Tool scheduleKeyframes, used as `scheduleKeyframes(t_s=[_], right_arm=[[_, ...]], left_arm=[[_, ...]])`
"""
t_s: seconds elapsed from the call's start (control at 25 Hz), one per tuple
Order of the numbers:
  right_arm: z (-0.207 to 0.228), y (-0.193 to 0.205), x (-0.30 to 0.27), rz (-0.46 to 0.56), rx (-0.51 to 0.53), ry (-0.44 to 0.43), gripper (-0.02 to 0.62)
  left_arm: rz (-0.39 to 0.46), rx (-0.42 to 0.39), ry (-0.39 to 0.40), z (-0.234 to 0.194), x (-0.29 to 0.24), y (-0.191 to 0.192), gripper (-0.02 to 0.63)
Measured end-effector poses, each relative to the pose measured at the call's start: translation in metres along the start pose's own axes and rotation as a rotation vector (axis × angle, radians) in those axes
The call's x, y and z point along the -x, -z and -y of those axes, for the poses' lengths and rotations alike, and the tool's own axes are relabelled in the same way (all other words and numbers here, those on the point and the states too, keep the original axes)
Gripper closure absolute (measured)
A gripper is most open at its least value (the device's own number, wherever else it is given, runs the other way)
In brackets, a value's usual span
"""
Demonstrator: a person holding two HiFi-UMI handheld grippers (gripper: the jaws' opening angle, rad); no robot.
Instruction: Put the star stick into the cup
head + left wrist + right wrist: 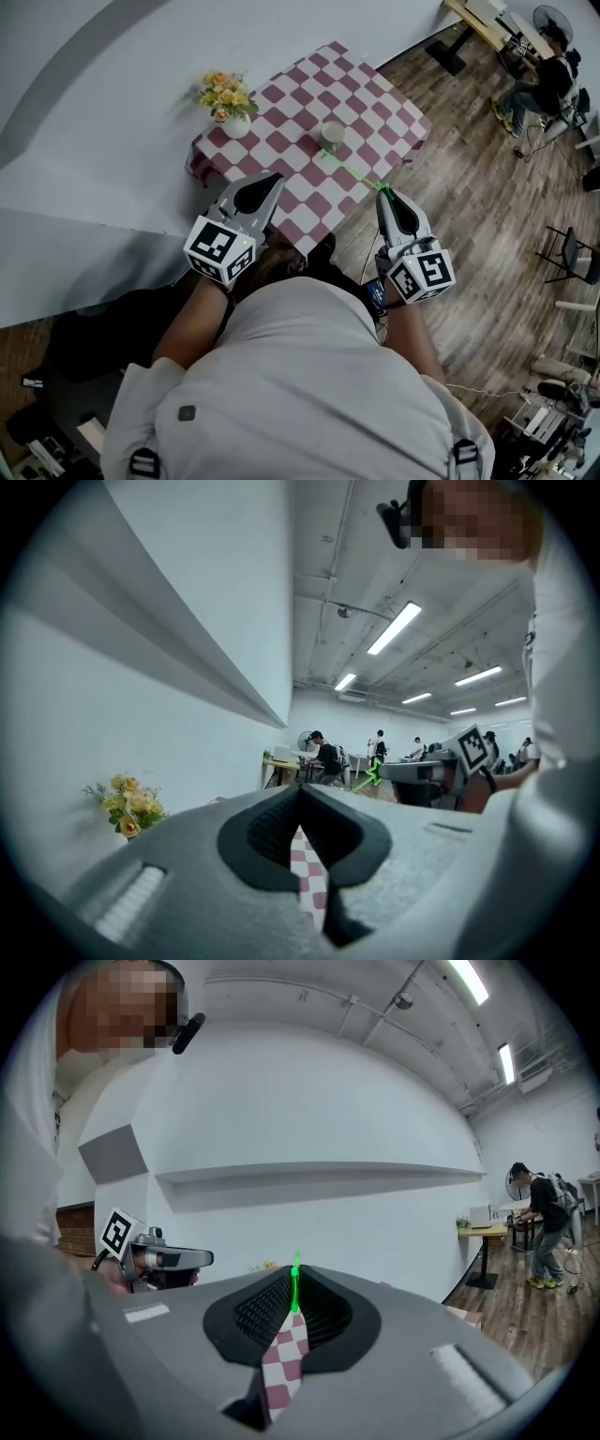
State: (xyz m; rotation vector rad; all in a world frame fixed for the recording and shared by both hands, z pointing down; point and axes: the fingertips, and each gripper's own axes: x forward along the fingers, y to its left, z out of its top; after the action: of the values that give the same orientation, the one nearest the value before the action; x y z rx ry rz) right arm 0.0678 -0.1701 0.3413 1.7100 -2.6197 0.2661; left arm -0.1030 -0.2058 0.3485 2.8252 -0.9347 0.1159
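Note:
A thin green star stick (354, 171) juts from my right gripper (384, 194), which is shut on its end, and points toward the pale cup (332, 134) standing upright on the checkered table (375, 98). The stick's far tip ends just short of the cup in the head view. In the right gripper view the green stick (294, 1286) rises between the closed jaws of my right gripper (292, 1277). My left gripper (274, 180) hovers over the table's near edge, shut and empty. The left gripper view has the star stick (372, 775) off to the right, beyond my left gripper (302, 791).
A white vase of yellow flowers (228, 98) stands on the table's left end. A white wall (112, 112) runs behind the table. Wooden floor (487, 216) lies to the right, with a seated person (539, 89) and a black chair (572, 253) farther off.

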Motion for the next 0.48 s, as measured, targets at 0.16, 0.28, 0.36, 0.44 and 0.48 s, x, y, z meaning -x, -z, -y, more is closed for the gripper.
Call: scheduleKeyframes(t_s=[0.16,0.28,0.36,0.44,0.48], right_arm=[[0.010,0.006,-0.015,-0.013,-0.007,-0.005,0.568],[0.020,0.007,-0.024,-0.019,-0.008,-0.006,0.568],[0.026,0.008,-0.031,-0.023,-0.010,-0.008,0.568],[0.033,0.007,-0.039,-0.028,-0.012,-0.011,0.568],[0.037,0.007,-0.043,-0.031,-0.011,-0.012,0.568]], left_arm=[[-0.014,0.006,-0.018,-0.013,-0.004,0.004,0.603],[-0.020,0.013,-0.026,-0.019,-0.011,0.006,0.603],[-0.026,0.014,-0.030,-0.023,-0.016,0.007,0.603],[-0.029,0.018,-0.035,-0.030,-0.023,0.006,0.603],[-0.030,0.019,-0.037,-0.033,-0.027,0.006,0.603]])
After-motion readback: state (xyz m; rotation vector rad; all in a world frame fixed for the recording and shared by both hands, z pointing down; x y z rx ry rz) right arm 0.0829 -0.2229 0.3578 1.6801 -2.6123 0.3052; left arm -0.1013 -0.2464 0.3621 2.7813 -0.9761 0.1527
